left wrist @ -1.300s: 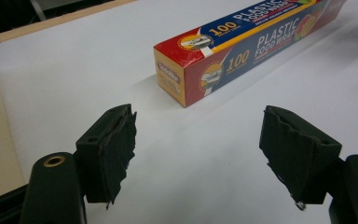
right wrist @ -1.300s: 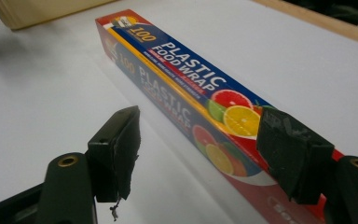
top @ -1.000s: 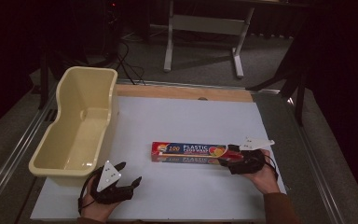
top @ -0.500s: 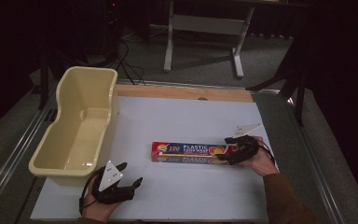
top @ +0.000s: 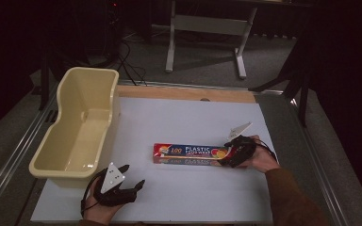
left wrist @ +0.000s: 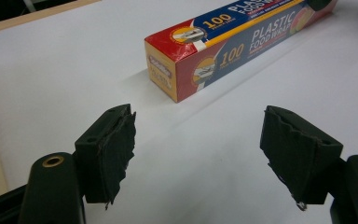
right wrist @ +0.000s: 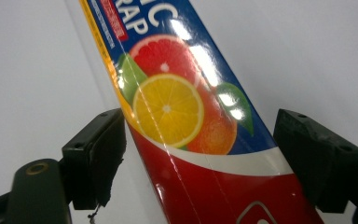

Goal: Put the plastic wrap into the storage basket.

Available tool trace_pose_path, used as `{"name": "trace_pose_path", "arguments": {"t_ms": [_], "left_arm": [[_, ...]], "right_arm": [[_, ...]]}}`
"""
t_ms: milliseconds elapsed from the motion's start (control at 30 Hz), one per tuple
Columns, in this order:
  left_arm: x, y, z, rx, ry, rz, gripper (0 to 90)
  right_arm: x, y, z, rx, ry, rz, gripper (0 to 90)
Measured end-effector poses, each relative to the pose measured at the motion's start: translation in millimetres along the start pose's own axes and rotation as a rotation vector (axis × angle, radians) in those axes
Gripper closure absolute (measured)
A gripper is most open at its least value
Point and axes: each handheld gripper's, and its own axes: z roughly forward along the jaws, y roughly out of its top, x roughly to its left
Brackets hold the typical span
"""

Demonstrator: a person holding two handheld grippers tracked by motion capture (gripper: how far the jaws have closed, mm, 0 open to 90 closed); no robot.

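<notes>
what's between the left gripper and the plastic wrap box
Nothing: in the left gripper view, bare white table separates the open left gripper from the plastic wrap box.

The high view is dim and soft, the room beyond the bench [top: 193, 117] nearly black. Close views are brighter; overhead glare streaks the glossy box [right wrist: 191, 116], which looks slightly blurred.

left tool [top: 131, 177]: jaws wide apart, low | right tool [top: 228, 153]: jaws spread, not closed
</notes>
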Motion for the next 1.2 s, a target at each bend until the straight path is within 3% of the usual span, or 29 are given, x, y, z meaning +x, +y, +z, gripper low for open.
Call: {"name": "trace_pose_path", "arguments": {"t_ms": [200, 367, 567, 700, 767, 900, 1033, 1067, 1100, 1133, 1167, 1200], "left_arm": [[-0.6, -0.1, -0.8, -0.004, -0.001, 0.001, 26.1], [-0.5, -0.3, -2.0, -0.005, 0.001, 0.0, 26.1], [-0.4, -0.3, -1.8, -0.004, 0.0, -0.001, 26.1], [-0.9, -0.3, -1.2, -0.003, -0.002, -0.002, 26.1], [-1.3, -0.4, 0.0, -0.002, -0.005, -0.002, 26.1], [-2.4, -0.2, 2.3, 0.005, -0.012, 0.003, 26.1], [-2.4, 0.1, 2.6, 0.004, -0.015, 0.004, 26.1], [-2.4, 0.1, 2.6, 0.004, -0.015, 0.004, 26.1], [-1.9, 0.0, 2.0, 0.001, -0.016, 0.002, 26.1], [-1.9, 0.0, 2.0, 0.001, -0.016, 0.002, 26.1], [-1.5, 0.1, 1.0, -0.003, -0.017, 0.0, 26.1], [-1.2, 0.3, 0.3, -0.004, -0.017, 0.0, 26.1]], "right_arm": [[17.6, 3.2, -3.2, 0.141, -0.055, -0.082, 26.6], [36.2, -4.1, -12.6, 0.188, -0.032, -0.101, 34.4], [55.4, -29.1, -27.9, 0.197, -0.028, -0.03, 36.3], [58.1, -49.6, -39.6, 0.19, -0.014, 0.016, 36.1], [59.8, -52.0, -41.0, 0.191, -0.02, 0.011, 34.0], [67.5, -40.3, -34.5, 0.236, -0.099, -0.035, 18.4], [74.6, -10.9, -26.7, 0.222, -0.112, -0.076, 17.8], [74.6, -10.9, -26.7, 0.222, -0.112, -0.076, 17.8], [79.9, 9.0, -20.3, 0.225, -0.096, -0.118, 19.5], [79.9, 9.0, -20.3, 0.225, -0.096, -0.118, 19.5], [84.1, 25.5, -13.3, 0.254, -0.079, -0.144, 22.4], [84.9, 30.9, -10.2, 0.264, -0.082, -0.157, 23.0]]}}
